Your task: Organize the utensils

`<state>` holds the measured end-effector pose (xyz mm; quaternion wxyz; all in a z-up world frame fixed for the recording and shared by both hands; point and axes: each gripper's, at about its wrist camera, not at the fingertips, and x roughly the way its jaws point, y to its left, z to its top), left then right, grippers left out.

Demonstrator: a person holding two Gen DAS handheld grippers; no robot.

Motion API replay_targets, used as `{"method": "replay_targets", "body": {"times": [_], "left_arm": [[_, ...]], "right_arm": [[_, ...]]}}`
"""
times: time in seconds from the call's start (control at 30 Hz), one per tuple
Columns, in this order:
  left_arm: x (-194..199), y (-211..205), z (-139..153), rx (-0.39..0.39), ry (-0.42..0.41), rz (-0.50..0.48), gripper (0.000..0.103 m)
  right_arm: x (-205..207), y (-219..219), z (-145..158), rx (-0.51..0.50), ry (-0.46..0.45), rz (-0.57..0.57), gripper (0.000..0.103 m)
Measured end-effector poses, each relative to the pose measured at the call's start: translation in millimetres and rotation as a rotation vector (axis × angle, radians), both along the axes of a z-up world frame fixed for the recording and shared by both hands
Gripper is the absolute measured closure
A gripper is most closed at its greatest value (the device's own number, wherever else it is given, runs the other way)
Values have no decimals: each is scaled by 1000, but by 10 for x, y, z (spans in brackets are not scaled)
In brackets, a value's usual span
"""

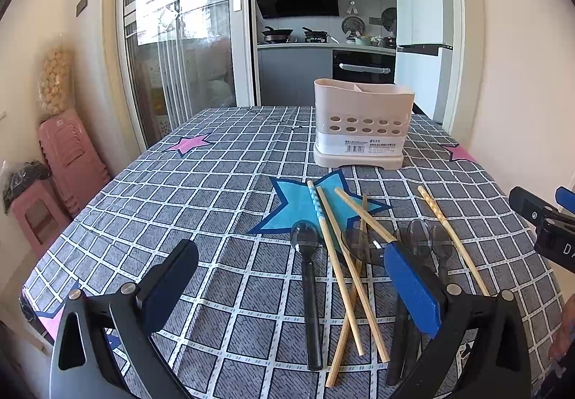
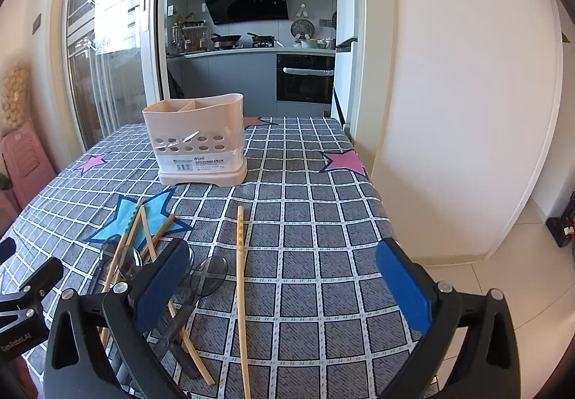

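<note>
A beige utensil holder (image 1: 363,124) with divided compartments stands on the checked tablecloth, also in the right wrist view (image 2: 197,140). Several bamboo chopsticks (image 1: 345,273) and dark plastic spoons (image 1: 309,291) lie loose in front of it. One chopstick (image 2: 240,291) lies apart to the right. More spoons (image 2: 201,287) lie by the right gripper's left finger. My left gripper (image 1: 287,291) is open and empty above the utensils. My right gripper (image 2: 284,287) is open and empty above the single chopstick. The right gripper's tip (image 1: 546,219) shows at the left view's right edge.
The table (image 2: 323,255) ends at a white wall on the right and a floor drop at the near right. Stacked pink stools (image 1: 68,162) stand left of the table. A sliding glass door and kitchen lie behind.
</note>
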<state>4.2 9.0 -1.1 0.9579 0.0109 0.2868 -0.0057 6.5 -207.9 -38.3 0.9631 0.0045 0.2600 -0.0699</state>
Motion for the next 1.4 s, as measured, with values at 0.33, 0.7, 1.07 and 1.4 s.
{"method": "replay_targets", "body": {"times": [0.33,0.7,1.07,1.4], "left_arm": [[-37,-22,62,-14,-43,-16,0],[-98,-59,98,14,-90,-9,0],[-72,-47,63,-11,-64,-12,0],[-75,-43,69,-7,-71,-9,0]], "right_arm": [[-140,53,71,-29,-91,-5,0],[-173,79,98,-39,-111,5,0],[-179,82,87,-36,-110,6,0],[-174,66,91,-34,-107,4,0]]}}
